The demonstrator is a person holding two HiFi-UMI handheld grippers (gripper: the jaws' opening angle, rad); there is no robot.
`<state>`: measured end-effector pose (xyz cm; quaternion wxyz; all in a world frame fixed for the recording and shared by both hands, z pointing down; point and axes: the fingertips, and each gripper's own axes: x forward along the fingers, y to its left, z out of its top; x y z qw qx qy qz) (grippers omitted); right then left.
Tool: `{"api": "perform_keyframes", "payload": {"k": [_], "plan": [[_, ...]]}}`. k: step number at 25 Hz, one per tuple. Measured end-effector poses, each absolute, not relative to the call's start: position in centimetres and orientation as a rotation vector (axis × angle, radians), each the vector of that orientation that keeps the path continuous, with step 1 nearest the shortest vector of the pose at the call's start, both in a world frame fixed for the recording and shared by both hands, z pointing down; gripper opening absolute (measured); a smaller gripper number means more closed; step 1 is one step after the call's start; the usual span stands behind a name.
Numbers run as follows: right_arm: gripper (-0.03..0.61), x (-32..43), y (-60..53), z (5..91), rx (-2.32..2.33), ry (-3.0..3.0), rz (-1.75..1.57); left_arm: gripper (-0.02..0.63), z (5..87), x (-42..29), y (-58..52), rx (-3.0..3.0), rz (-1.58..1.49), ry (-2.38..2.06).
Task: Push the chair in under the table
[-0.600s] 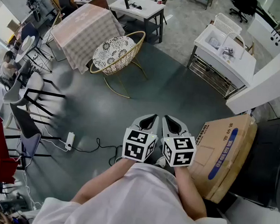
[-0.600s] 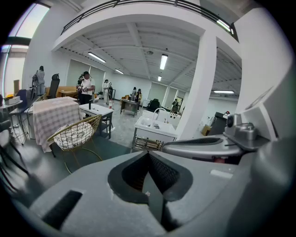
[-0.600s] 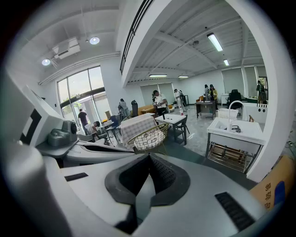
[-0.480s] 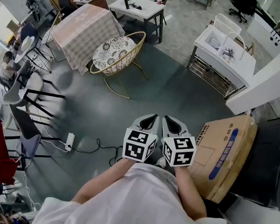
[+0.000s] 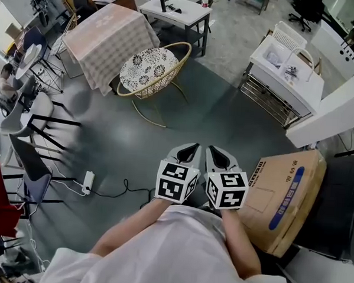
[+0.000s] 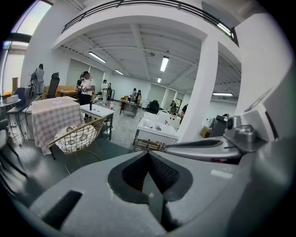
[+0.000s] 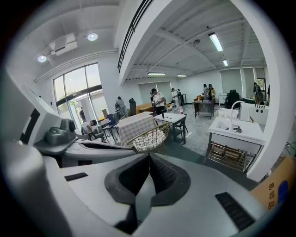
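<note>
- Head view: left gripper and right gripper sit side by side, jaws closed on nothing.
- Chair stands just beside the table, well apart from both grippers.

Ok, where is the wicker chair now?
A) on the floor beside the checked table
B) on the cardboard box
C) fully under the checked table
A: the wicker chair stands on the floor beside the checked table, its whole seat in view.

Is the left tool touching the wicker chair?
Apart. Head view: bare floor lies between the left tool and the wicker chair.
</note>
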<state>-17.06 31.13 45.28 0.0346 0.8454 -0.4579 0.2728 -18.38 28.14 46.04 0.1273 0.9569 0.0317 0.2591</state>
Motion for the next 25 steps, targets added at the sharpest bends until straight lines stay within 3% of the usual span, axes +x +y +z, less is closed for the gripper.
{"api": "perform_keyframes", "payload": {"k": [14,25], "plan": [[0.003,-16.1,25.7,45.2,2.534,-1.432,0.785,0.003,45.8,-17.5,22.8,2.794,0.718,0.071],[0.004,-10.5,22.3,46.2,2.491,-1.557,0.796,0.005,46.9,-12.5,19.7,2.805,0.756,-0.05]]}}
